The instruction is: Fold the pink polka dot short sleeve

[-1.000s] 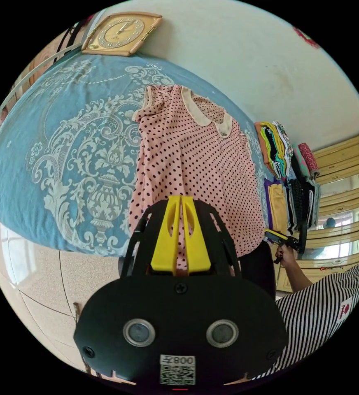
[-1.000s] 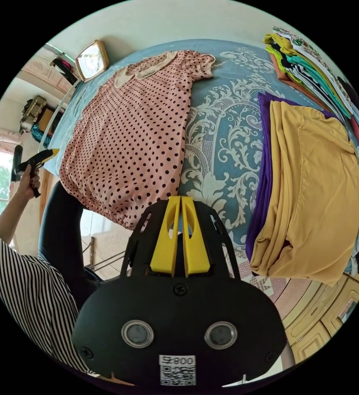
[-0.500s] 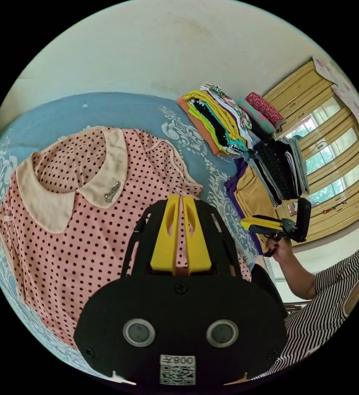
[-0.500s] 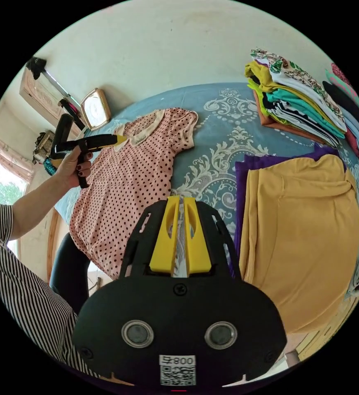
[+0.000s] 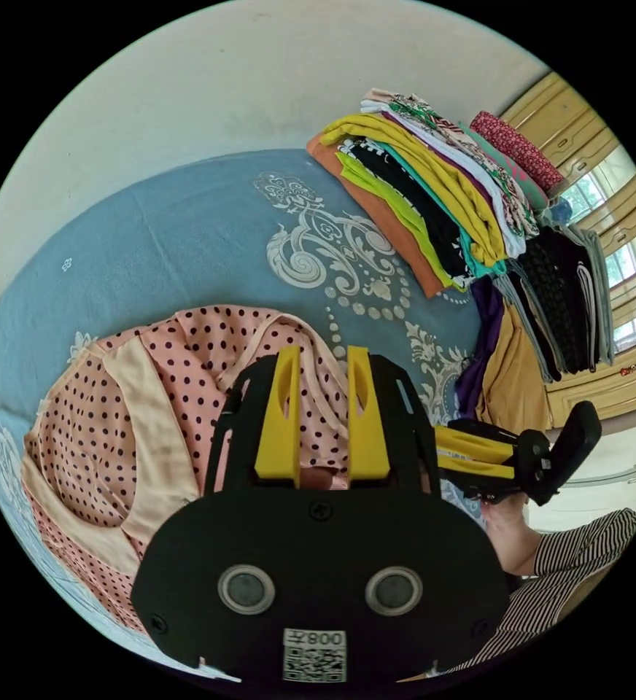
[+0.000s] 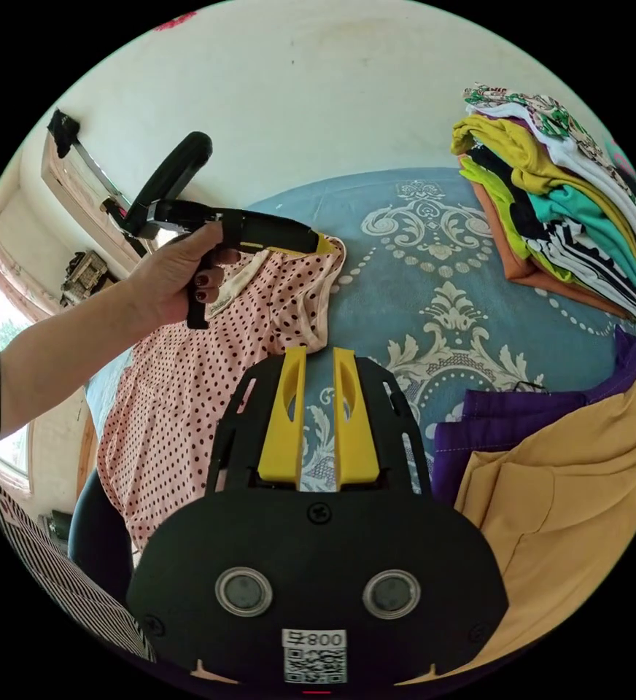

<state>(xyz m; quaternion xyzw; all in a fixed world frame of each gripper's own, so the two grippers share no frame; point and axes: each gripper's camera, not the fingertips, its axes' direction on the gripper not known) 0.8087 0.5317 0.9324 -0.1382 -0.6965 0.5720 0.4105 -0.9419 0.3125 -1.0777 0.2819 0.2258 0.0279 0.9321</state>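
The pink polka dot top (image 5: 187,350) lies flat on the blue patterned bedcover (image 5: 187,233), its cream collar (image 5: 143,437) at the lower left of the left gripper view. My left gripper (image 5: 323,354) hovers open over the sleeve (image 5: 318,415), jaws apart with dotted fabric showing between them. In the right gripper view a hand holds the left gripper (image 6: 322,244) over that sleeve (image 6: 311,292) of the top (image 6: 187,379). My right gripper (image 6: 319,351) is open above bare bedcover (image 6: 420,292), just beside the sleeve, and it appears as the right gripper (image 5: 471,456) in the left gripper view.
A tall stack of folded clothes (image 5: 435,211) sits at the far side of the bed against the wall. Folded purple (image 6: 507,430) and mustard (image 6: 588,496) garments lie close to my right gripper. A person's striped sleeve (image 5: 573,561) is at the edge.
Both grippers have gone from shut to open. The left one has travelled from the hem up to the sleeve by the collar, and the right one has come closer to that sleeve.
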